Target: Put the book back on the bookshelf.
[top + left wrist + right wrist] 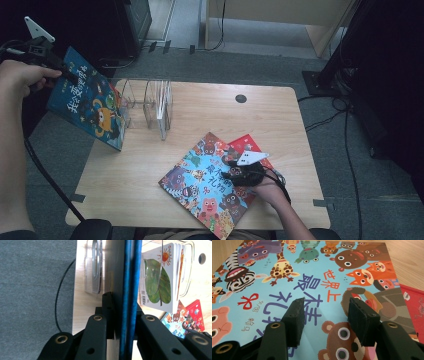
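Observation:
My left gripper (66,75) is up at the far left, off the table's left edge, shut on the edge of a dark blue picture book (95,107) that hangs tilted beside the clear rack (150,102). In the left gripper view the blue book (130,277) runs edge-on between the jaws of the left gripper (123,312). My right gripper (231,169) lies over a light blue animal picture book (200,185) at the table's front middle. Its jaws stand open just above the cover (287,270), nothing between them at the right gripper (324,312). A red book (247,144) lies partly under the animal book.
The clear rack (93,270) holds an upright white board book with a green leaf and a sun (157,277). A round cable hole (241,98) sits at the table's back middle. Grey carpet, black cables and dark furniture surround the table.

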Motion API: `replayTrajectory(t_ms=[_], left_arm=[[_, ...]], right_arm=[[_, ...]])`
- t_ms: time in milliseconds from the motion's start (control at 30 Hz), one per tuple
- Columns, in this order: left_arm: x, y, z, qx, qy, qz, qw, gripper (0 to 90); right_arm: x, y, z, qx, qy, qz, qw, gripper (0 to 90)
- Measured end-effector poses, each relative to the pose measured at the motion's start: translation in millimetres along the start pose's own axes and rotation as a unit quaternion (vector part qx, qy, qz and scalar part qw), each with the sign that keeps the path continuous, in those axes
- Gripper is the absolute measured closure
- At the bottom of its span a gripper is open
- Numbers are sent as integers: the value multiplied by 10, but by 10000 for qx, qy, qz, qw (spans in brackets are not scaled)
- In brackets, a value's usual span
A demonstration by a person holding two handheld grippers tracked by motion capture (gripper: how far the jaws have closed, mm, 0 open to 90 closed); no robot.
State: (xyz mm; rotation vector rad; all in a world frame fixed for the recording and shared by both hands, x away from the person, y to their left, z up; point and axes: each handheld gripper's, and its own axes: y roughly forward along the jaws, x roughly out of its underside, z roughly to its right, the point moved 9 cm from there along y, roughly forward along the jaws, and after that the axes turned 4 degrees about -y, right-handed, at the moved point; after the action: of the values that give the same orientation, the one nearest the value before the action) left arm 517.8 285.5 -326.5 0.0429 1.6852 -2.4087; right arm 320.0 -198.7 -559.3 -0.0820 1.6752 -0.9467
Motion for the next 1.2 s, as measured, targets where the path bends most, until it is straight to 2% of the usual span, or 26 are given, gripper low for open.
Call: replayTrajectory(t_ms=[133,200,367,667,867,1000,1200], left_arm=[[-9,15,-1,32,-20,26,10000,818],[-13,16,9,75,37,70,9999,811],[-19,6,6,72,61,169,9998,800],[-5,-11,-44,38,80,172,9998,749],[-3,-13,-90,63,33,173,9998,679],[-3,-11,-108,100,113,198,9997,603],[-6,-27,-129,147,78,283,9995,573]], right_arm=[[0,0,-1,2,1,-2,10000,479],[2,-2,0,7,-12,-16,10000,478],[2,-1,0,12,-17,-16,10000,479],[2,-1,0,7,-12,-8,10000,479],[2,0,-1,18,-15,-1,10000,479],[2,-1,0,11,-6,5,10000,479],[2,-1,0,12,-9,4,10000,479]])
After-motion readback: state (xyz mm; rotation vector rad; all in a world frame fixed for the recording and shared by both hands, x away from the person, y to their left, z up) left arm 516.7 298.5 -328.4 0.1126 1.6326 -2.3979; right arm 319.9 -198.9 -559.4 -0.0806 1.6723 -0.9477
